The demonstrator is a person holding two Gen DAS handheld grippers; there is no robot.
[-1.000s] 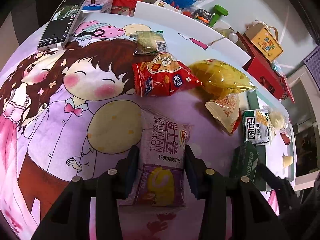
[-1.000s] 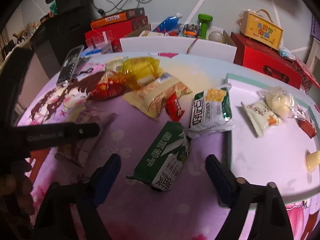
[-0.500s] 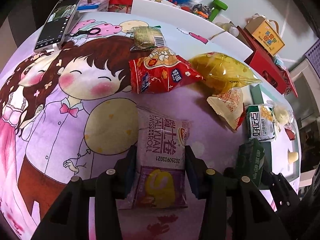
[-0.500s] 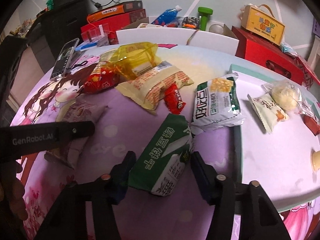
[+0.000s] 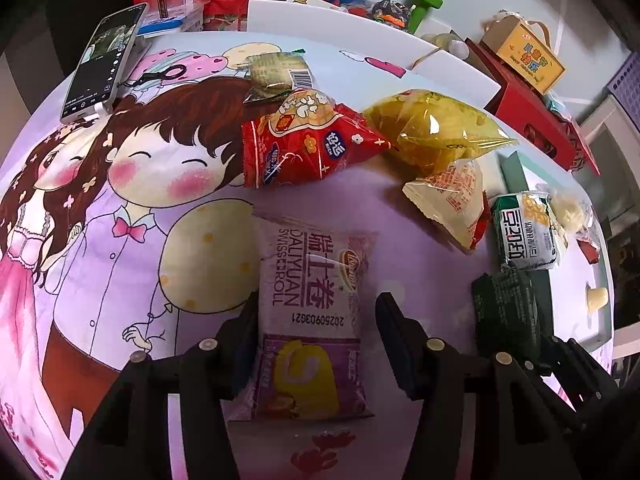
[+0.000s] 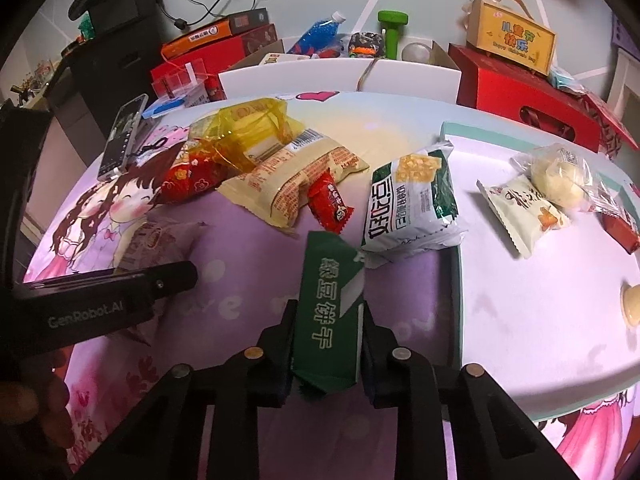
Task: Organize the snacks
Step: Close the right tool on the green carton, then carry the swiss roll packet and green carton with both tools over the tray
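**Two snack packs between two sets of tongs**

A green biscuit pack (image 6: 330, 312) is clenched in the right tongs (image 6: 326, 354), lifted at six o'clock. The left tongs (image 5: 316, 344) are opening around a purple Swiss roll pack (image 5: 310, 320) lying flat on the cartoon-printed surface (image 5: 120, 240); red (image 5: 304, 144) and yellow (image 5: 432, 132) bags lie at twelve o'clock.

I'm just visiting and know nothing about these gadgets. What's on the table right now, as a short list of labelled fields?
surface: cartoon-print tablecloth
left gripper: jaws opening, astride the purple Swiss roll packet, which lies flat on the cloth
right gripper: shut on the green biscuit packet
loose snacks: red puffed bag, yellow bag, green-and-white cracker packet, small red candy
other item: smartphone at the cloth's far left edge
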